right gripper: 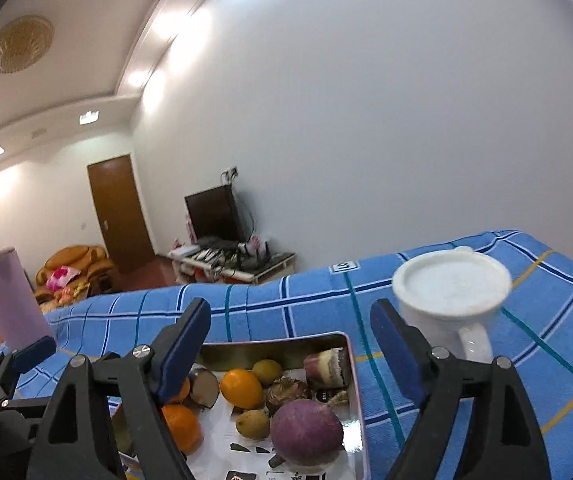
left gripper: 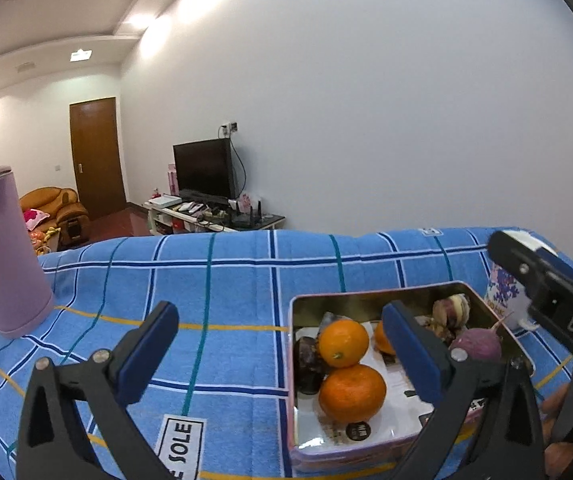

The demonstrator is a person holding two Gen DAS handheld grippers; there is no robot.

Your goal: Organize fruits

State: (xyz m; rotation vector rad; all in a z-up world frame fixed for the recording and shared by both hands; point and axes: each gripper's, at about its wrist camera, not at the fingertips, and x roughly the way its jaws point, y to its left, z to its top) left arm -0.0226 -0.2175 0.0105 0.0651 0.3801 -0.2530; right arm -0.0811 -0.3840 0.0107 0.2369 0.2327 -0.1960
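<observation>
A pink metal tin [left gripper: 292,360] [right gripper: 356,384] sits on the blue plaid cloth and holds the produce. In it lie oranges [left gripper: 351,393] [right gripper: 241,388], a purple round root [left gripper: 476,345] [right gripper: 305,432], a dark sweet potato [left gripper: 306,364] and small yellowish fruits [right gripper: 252,424]. My left gripper [left gripper: 282,356] is open and empty, its right finger over the tin and its left finger over the cloth. My right gripper [right gripper: 290,340] is open and empty above the tin's far edge. The right gripper also shows at the right of the left wrist view [left gripper: 546,292].
A lilac cylinder [left gripper: 4,252] [right gripper: 14,300] stands on the cloth at the left. A white mug with a lid [right gripper: 450,292] stands right of the tin, floral side in the left wrist view [left gripper: 504,292]. Beyond the table edge are a TV stand, a door and armchairs.
</observation>
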